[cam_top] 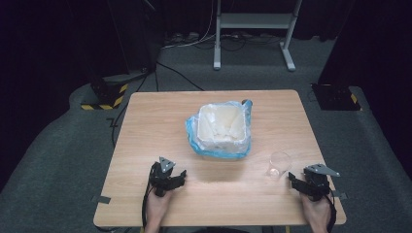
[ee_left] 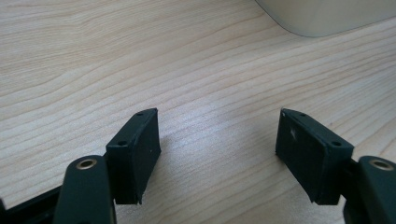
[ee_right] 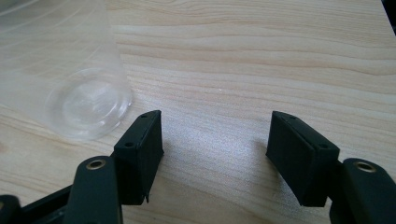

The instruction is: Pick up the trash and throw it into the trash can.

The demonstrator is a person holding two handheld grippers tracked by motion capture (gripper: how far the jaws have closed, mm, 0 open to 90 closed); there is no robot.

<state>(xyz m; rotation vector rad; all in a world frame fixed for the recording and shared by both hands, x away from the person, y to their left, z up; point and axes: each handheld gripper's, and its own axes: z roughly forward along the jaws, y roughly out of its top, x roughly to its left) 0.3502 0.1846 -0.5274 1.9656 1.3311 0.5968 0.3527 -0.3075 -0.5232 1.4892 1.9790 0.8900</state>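
The bin, lined with a blue bag, stands well ahead of both claws and blocks nothing yet. The surface between is bare. The cup, clear and light, stands upright just ahead and to the left of the right claw, whose jaws stand wide apart and empty; in the right gripper view the cup sits just beyond its left jaw. A careless approach would likely knock it over or push it away. The left claw rests apart too, holding nothing.
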